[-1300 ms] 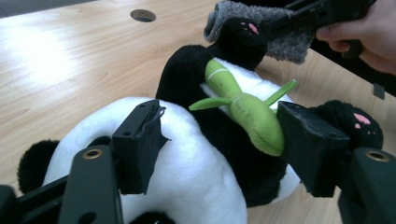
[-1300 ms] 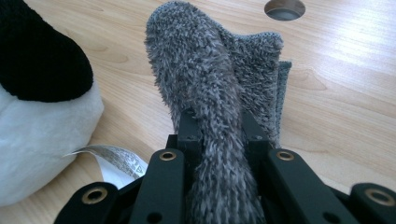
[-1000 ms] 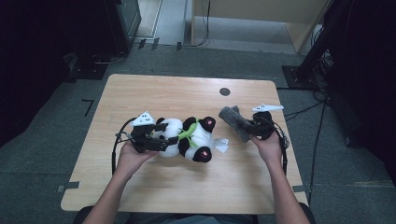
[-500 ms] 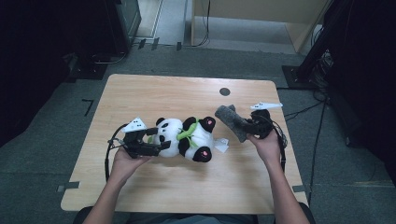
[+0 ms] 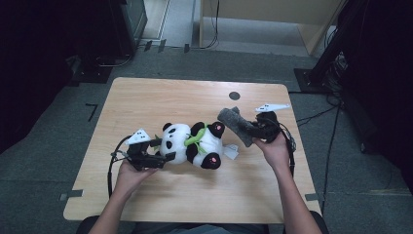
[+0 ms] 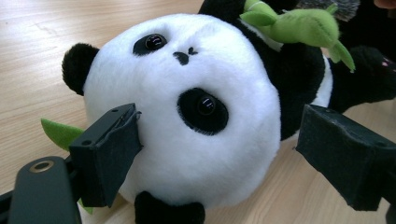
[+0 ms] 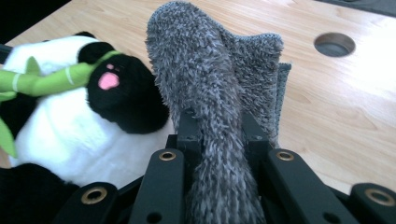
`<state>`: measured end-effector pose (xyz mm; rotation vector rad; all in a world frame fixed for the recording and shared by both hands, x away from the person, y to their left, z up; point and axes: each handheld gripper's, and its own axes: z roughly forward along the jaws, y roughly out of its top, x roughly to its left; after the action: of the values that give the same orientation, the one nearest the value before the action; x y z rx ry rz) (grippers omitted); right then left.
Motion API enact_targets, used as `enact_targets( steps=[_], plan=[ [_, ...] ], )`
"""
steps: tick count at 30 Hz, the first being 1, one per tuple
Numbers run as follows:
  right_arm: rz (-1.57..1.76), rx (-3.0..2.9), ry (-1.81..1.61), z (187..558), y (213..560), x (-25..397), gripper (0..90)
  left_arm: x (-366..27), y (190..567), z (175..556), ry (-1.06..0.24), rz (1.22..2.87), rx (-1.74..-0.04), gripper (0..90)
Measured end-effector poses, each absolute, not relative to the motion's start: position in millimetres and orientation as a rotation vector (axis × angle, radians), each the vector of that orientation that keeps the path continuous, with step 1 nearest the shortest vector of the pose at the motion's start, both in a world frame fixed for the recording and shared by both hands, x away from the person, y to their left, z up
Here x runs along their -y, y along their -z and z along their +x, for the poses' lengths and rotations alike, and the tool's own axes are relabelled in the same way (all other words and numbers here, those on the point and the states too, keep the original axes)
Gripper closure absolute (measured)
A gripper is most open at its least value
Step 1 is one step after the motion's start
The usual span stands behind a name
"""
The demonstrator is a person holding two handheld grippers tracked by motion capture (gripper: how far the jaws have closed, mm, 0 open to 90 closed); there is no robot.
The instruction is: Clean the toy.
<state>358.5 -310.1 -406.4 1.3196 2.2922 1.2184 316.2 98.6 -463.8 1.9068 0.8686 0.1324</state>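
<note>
We are drawing our left gripper (image 5: 157, 157) back from the panda (image 5: 195, 145), its jaws now gaping wide around the head, one pad touching. Our right gripper (image 5: 257, 129) is pinching the fuzzy grey sock (image 5: 234, 125), lifted beside the panda lying mid-table (image 5: 146, 97).

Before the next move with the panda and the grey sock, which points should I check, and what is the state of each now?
1. Right tool holds the grey sock: ok, jaws shut on it.
2. Sock opening is spread for dressing: not ok, it is pinched flat.
3. Left tool is open around the panda's head: ok, one jaw touches the cheek, the other stands apart.
4. Panda lies steady on the table: ok, on its back.
5. Sock is lined up with a panda foot: cannot tell, it is only close beside it.
</note>
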Motion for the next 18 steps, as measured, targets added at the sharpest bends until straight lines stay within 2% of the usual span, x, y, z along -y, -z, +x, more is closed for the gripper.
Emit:
enact_targets(
  steps=[5, 14, 16, 18],
  plan=[
    [1.304, -2.302, -1.214, 359.5, 402.0, 305.4, 76.1, -97.4, 467.4, 319.8, -0.193, 1.929, -0.901, 8.7],
    [1.244, -2.322, -1.284, 362.7, 382.2, 293.1, 75.8, -99.2, 482.4, 333.1, -0.105, 1.917, -0.906, 7.4],
    [1.221, -2.329, -1.293, 363.8, 377.0, 287.8, 75.8, -100.2, 485.5, 334.2, -0.088, 1.905, -0.912, 7.8],
    [1.212, -2.334, -1.306, 365.1, 373.0, 283.8, 75.9, -100.8, 486.6, 333.7, -0.093, 1.908, -0.901, 12.6]
  ],
)
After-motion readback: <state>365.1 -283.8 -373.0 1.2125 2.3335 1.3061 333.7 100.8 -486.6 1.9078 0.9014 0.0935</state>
